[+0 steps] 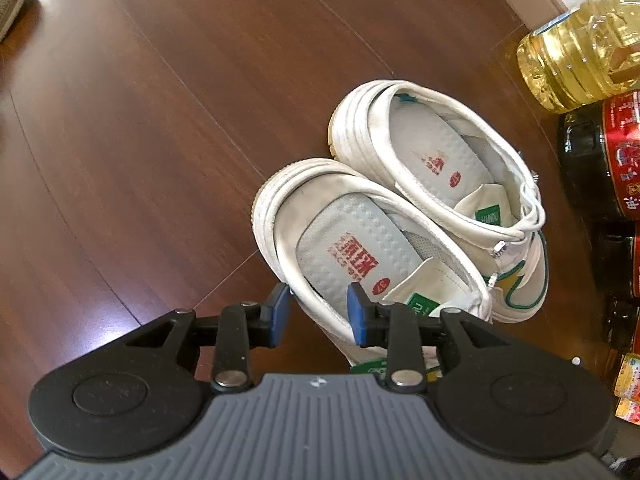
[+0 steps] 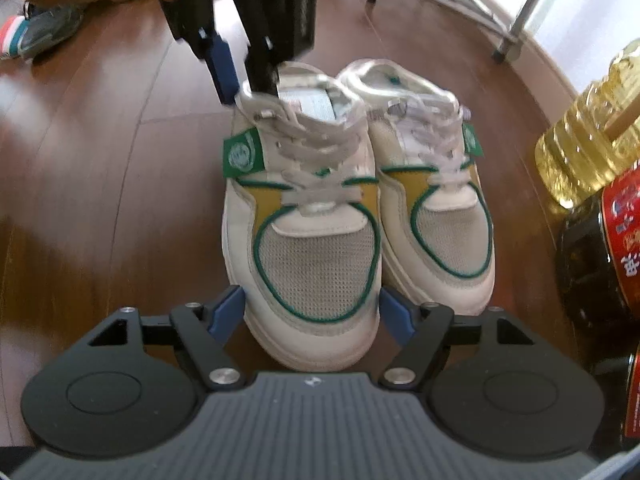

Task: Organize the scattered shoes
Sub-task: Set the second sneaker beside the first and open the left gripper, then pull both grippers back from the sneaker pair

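Though two white sneakers already stand side by side, we judge the job only partly done. Our left gripper (image 1: pixel 318 312) straddles the collar wall of the nearer sneaker (image 1: pixel 360 248), one blue pad inside the opening and one outside, its jaws narrowed on that wall; from the right wrist view it looks pinched, though we cannot be sure how firmly. Our right gripper (image 2: pixel 310 312) has its jaws spread wide to either side of the same shoe's toe, with a gap showing at each pad, so it is not squeezing. The second sneaker (image 1: pixel 436 164) sits just beside its partner, sides touching, toes pointing the same way. A striped dark shoe (image 2: pixel 40 32) lies well apart at the far left edge, and a tan item (image 1: pixel 10 8), perhaps a slipper, sits at the corner of the left wrist view; both seem left to tidy. Beneath everything runs a glossy reddish-brown wooden floor (image 1: pixel 160 140) catching window glare. Close to the pair stand a yellow oil bottle (image 1: pixel 580 48) and dark red-labelled bottles (image 1: pixel 600 160), with metal rack legs (image 2: pixel 508 40) by a pale wall behind.
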A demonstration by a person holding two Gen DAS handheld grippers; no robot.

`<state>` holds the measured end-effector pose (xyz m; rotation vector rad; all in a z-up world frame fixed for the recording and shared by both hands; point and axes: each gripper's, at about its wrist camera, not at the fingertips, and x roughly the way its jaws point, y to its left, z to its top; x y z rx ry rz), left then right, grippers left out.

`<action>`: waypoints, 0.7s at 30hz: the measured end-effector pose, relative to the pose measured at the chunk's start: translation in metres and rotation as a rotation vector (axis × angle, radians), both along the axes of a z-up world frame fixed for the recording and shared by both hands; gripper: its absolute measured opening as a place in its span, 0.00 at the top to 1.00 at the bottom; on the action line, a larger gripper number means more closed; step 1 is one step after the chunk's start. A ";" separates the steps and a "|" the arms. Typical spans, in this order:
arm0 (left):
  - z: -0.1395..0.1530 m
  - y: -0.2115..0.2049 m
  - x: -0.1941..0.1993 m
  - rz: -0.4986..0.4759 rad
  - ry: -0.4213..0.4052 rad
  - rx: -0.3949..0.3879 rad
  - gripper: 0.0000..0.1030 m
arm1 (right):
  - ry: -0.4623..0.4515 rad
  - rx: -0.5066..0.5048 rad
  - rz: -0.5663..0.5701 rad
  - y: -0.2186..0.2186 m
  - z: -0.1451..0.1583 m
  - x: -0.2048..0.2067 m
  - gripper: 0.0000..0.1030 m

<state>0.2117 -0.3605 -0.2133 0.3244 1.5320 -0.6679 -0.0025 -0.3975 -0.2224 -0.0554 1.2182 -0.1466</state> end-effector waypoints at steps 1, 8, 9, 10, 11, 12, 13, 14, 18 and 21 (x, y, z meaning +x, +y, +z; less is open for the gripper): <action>0.010 0.003 -0.002 -0.006 -0.017 -0.014 0.63 | 0.007 0.018 -0.033 -0.003 0.004 -0.001 0.18; 0.085 0.026 -0.041 -0.129 -0.188 -0.053 0.60 | -0.051 0.225 -0.420 -0.036 0.047 -0.034 0.13; 0.097 0.029 -0.049 -0.147 -0.210 -0.058 0.58 | -0.058 0.231 -0.440 -0.038 0.055 -0.038 0.13; 0.110 0.033 -0.057 -0.164 -0.231 -0.063 0.58 | -0.069 0.230 -0.458 -0.039 0.065 -0.043 0.12; 0.124 0.036 -0.065 -0.173 -0.250 -0.066 0.58 | -0.079 0.225 -0.465 -0.039 0.073 -0.045 0.12; 0.135 0.039 -0.070 -0.172 -0.261 -0.076 0.58 | -0.095 0.217 -0.471 -0.039 0.085 -0.048 0.12; 0.147 0.042 -0.075 -0.168 -0.271 -0.087 0.57 | -0.114 0.206 -0.476 -0.038 0.100 -0.052 0.11; 0.165 0.046 -0.081 -0.147 -0.276 -0.109 0.57 | -0.126 0.198 -0.482 -0.038 0.110 -0.053 0.10; 0.206 0.060 -0.095 -0.100 -0.285 -0.174 0.54 | -0.183 0.180 -0.504 -0.040 0.155 -0.053 0.08; 0.230 0.068 -0.109 -0.105 -0.339 -0.219 0.53 | -0.234 0.168 -0.519 -0.035 0.188 -0.054 0.07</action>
